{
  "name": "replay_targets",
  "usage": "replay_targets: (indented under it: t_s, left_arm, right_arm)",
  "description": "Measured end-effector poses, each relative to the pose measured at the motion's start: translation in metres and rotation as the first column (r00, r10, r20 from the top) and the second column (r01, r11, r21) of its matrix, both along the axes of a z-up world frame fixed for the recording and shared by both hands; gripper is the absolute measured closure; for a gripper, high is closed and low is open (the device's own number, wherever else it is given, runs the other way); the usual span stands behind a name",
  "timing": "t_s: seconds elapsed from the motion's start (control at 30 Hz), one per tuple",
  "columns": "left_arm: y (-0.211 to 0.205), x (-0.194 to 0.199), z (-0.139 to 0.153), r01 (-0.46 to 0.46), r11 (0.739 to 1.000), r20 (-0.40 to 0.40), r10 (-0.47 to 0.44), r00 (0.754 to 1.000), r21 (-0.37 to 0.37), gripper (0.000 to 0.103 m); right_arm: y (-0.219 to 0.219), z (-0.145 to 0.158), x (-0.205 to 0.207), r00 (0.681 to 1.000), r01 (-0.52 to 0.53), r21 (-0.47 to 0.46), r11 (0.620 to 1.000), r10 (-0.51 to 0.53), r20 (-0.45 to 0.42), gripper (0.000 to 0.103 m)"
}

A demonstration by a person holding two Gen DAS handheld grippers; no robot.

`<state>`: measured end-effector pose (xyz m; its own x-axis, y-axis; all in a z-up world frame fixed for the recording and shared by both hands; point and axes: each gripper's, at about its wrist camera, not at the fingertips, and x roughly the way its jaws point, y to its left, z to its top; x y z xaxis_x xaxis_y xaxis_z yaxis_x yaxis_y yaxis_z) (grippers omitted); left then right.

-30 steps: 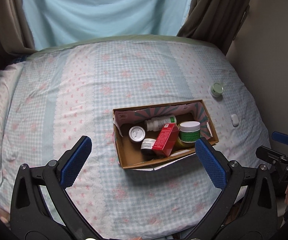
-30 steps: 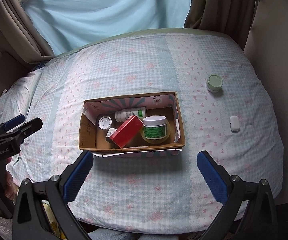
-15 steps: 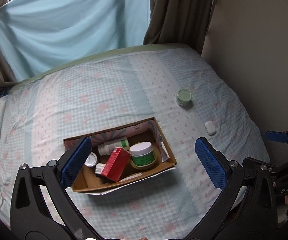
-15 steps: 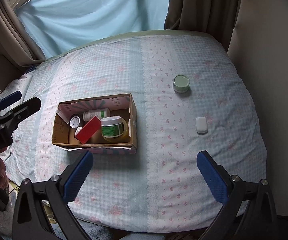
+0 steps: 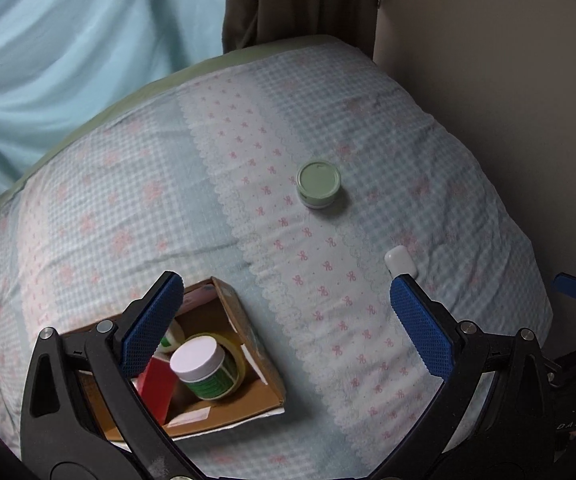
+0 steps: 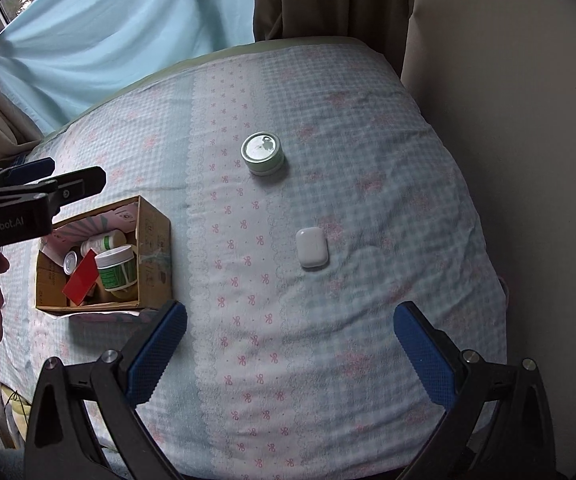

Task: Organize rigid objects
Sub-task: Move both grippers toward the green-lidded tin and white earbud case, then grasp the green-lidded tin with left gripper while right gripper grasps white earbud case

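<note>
1. The left wrist view looks down from above the bed (image 5: 247,128), with the cardboard box (image 5: 247,344) close at lower left.
2. The right wrist view looks down from farther right; both share the green jar (image 6: 262,153) and the white case (image 6: 312,247).

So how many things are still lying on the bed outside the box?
2. The round green tin sits farther back on the bedspread, and the small white case lies nearer, to its right. Everything else I can see is inside the cardboard box.
</note>
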<state>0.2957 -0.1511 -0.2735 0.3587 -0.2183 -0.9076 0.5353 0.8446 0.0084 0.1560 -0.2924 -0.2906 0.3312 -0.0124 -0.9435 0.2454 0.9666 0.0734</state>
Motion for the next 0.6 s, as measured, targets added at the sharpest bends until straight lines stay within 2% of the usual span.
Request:
replay_targets:
  t_s: [0.2,0.33,0.43,0.6]
  left_arm:
    - [-0.048,0.042,-0.062,0.071,0.997,-0.036,-0.070,0.997,0.039,0.000]
    - [-0.081,0.066,-0.113,0.129,0.986,-0.015,-0.128,0.992,0.101,0.000]
    - [-0.098,0.086,-0.153,0.142,0.983,-0.021,-0.140,0.990,0.117,0.000]
    - [-0.115,0.111,-0.196,0.148,0.981,0.001,-0.150,0.989,0.123,0.001]
  right_arm:
    - [-0.015,-0.053,0.025,1.000,0.000,-0.019,1.000,0.000,-0.023,0.000]
    - [-0.023,-0.093,0.041,1.000,0.018,-0.059,0.998,-0.017,0.002,0.001]
    - [-0.029,-0.126,0.055,1.000,0.028,-0.057,0.998,-0.027,0.009,0.015]
    - [-0.033,-0.170,0.072,0.999,0.049,-0.057,0.997,-0.049,0.000,0.026]
